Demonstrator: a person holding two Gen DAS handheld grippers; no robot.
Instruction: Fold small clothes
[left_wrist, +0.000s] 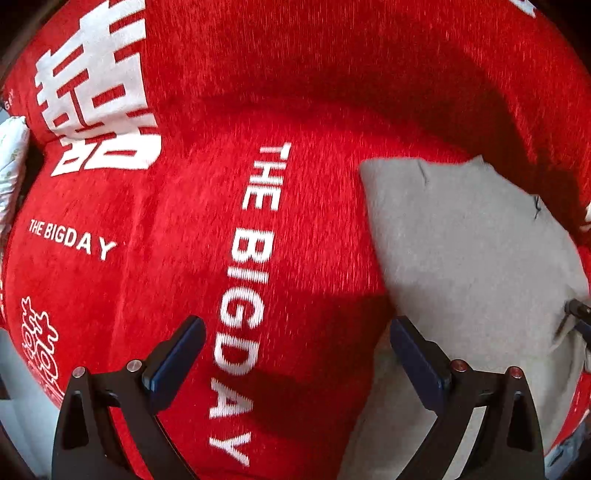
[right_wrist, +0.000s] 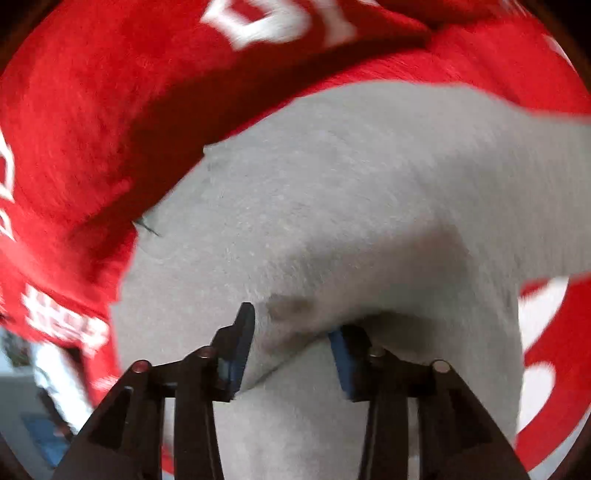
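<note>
Red printed blanket (left_wrist: 295, 92) underneath; grey garment (left_wrist: 461, 258) on it. Right gripper (right_wrist: 291, 350) half-spread, fabric fold between pads, grip unclear. Left gripper (left_wrist: 295, 354) spread, empty, beside garment's edge.

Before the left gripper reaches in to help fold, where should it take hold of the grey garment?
Probably the near left edge of the grey garment, approached from the bare red cloth side. That edge lies flat and exposed there; the far corner looks creased.
</note>
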